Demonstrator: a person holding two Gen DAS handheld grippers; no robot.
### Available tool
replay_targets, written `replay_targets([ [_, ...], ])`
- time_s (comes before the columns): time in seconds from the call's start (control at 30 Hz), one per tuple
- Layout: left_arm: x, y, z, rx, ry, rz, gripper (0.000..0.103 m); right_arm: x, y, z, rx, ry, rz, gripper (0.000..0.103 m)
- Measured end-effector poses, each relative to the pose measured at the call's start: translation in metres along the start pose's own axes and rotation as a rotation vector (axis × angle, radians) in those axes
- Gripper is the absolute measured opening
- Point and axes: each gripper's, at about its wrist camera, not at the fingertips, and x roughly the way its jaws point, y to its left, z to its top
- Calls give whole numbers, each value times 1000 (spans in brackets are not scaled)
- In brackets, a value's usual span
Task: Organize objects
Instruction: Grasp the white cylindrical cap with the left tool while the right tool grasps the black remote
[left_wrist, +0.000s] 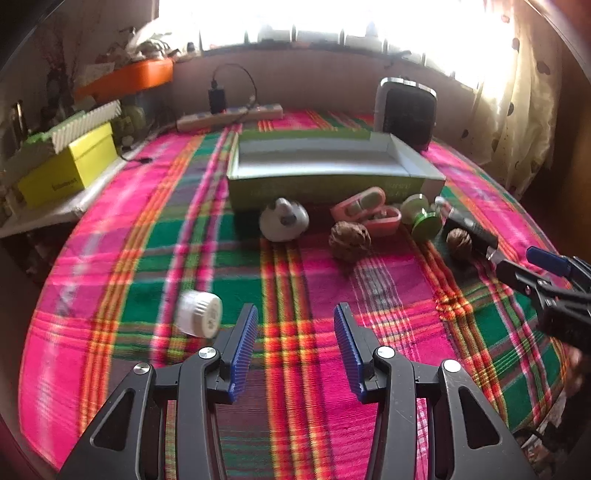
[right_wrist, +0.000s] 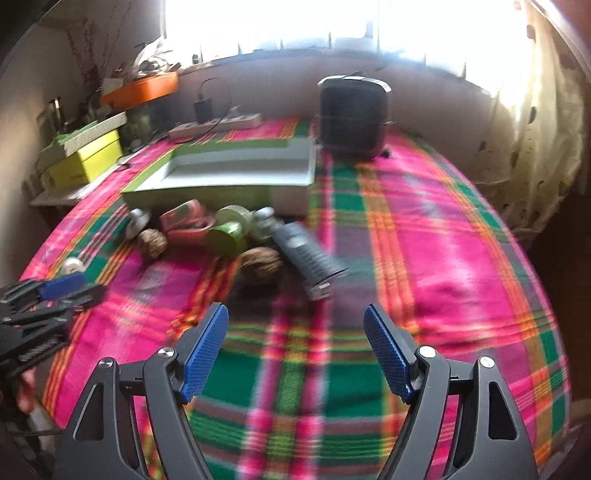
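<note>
Tongs poised before any pickup.
Left tongs (left_wrist: 295, 325) and right tongs (right_wrist: 295, 328) gape wide, empty; next, grasp the white bottle (left_wrist: 199, 314) for the tray (left_wrist: 332, 173).

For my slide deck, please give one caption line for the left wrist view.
Open left gripper above plaid cloth, white bottle beside it, small objects before an empty green tray.

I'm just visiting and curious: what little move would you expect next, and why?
Probably the left gripper, open and empty, swings left to the white bottle lying alone on the cloth, since the box holds nothing yet.
</note>
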Motion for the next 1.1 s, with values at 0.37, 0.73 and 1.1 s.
replay_targets([
  [0.37, -24, 30, 9, -45, -56, 29, 41, 27, -29, 20, -43, 58, 1, 76],
  [0.73, -11, 48, 4, -80, 0, 35, 41, 52, -23, 32, -119, 107, 36, 72],
  [1.1, 11, 54, 3, -92, 58, 57, 41, 63, -18, 39, -141, 131, 85, 57],
])
